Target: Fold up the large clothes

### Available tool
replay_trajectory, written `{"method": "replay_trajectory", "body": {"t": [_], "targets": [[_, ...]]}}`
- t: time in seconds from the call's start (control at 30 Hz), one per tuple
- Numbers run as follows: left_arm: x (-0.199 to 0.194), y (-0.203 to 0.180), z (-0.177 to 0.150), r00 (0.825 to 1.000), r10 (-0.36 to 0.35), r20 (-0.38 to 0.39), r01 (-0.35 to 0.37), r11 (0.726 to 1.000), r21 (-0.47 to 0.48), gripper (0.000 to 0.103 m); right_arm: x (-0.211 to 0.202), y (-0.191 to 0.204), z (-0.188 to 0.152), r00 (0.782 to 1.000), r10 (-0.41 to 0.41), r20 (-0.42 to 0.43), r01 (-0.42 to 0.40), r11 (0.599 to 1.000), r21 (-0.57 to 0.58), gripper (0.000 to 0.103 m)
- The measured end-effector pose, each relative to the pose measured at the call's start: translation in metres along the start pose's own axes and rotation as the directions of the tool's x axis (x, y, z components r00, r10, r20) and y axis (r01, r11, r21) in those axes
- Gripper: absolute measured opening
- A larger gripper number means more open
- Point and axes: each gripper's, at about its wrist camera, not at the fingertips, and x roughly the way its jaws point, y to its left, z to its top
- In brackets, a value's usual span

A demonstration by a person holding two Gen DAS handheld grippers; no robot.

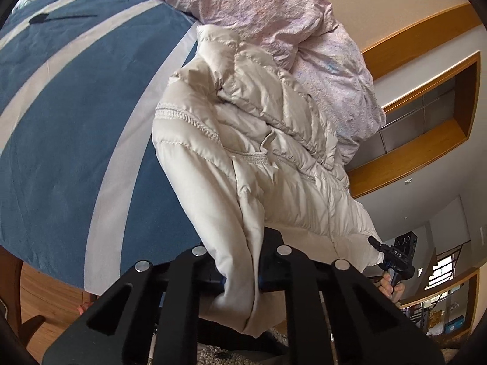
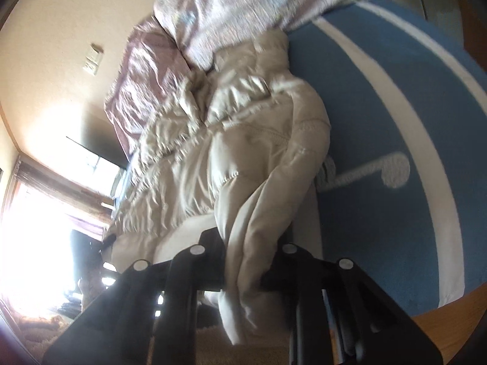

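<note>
A cream quilted puffer jacket (image 1: pixel 243 140) lies stretched over a bed, its far end against a pink duvet. My left gripper (image 1: pixel 240 276) is shut on one corner of the jacket's near edge, with a fold of cloth bunched between the fingers. My right gripper (image 2: pixel 243 273) is shut on the other corner of the jacket (image 2: pixel 237 158). The right gripper also shows in the left wrist view (image 1: pixel 376 245), small at the right, pinching the jacket's hem, with a hand on its handle. The right wrist view is blurred.
A blue bedspread with white stripes (image 1: pixel 61 121) covers the bed and also shows in the right wrist view (image 2: pixel 411 106). A crumpled pink duvet (image 1: pixel 274 9) lies at the far end. A wooden shelf (image 1: pixel 426 140), a wooden floor (image 1: pixel 45 289) and a bright window (image 2: pixel 36 228) surround the bed.
</note>
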Motion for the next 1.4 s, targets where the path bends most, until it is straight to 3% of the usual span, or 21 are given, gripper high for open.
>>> {"method": "replay_trajectory", "body": {"t": [0.17, 0.5, 0.67, 0.87, 1.13, 1.4], "targets": [[-0.03, -0.014, 0.005, 0.995, -0.028, 0.099, 0.023, 0.998, 0.051, 0.011, -0.023, 0.011, 0.001, 0.993, 0.049, 0.108, -0.047, 0.999, -0.022, 0.016], [-0.056, -0.019, 0.013, 0.976, -0.093, 0.198, 0.083, 0.995, 0.061, 0.011, -0.052, 0.038, 0.01, 0.959, 0.135, 0.249, -0.113, 0.989, -0.1, 0.015], [-0.059, -0.027, 0.035, 0.965, -0.113, 0.235, 0.098, 0.992, 0.076, 0.011, -0.05, 0.049, 0.031, 0.937, 0.151, 0.315, -0.127, 0.987, -0.095, 0.015], [-0.055, -0.05, 0.085, 0.949, -0.131, 0.287, 0.101, 0.988, 0.117, 0.011, -0.039, 0.07, 0.071, 0.907, 0.135, 0.4, -0.103, 0.99, -0.101, 0.015], [-0.025, -0.073, 0.171, 0.939, -0.108, 0.327, 0.087, 0.993, 0.078, 0.012, 0.005, 0.089, 0.149, 0.874, 0.027, 0.485, -0.008, 0.999, -0.042, 0.015], [0.045, -0.055, 0.241, 0.943, 0.025, 0.331, -0.014, 0.999, -0.035, 0.014, 0.102, 0.074, 0.22, 0.882, -0.203, 0.425, 0.178, 0.979, 0.097, 0.016]]}}
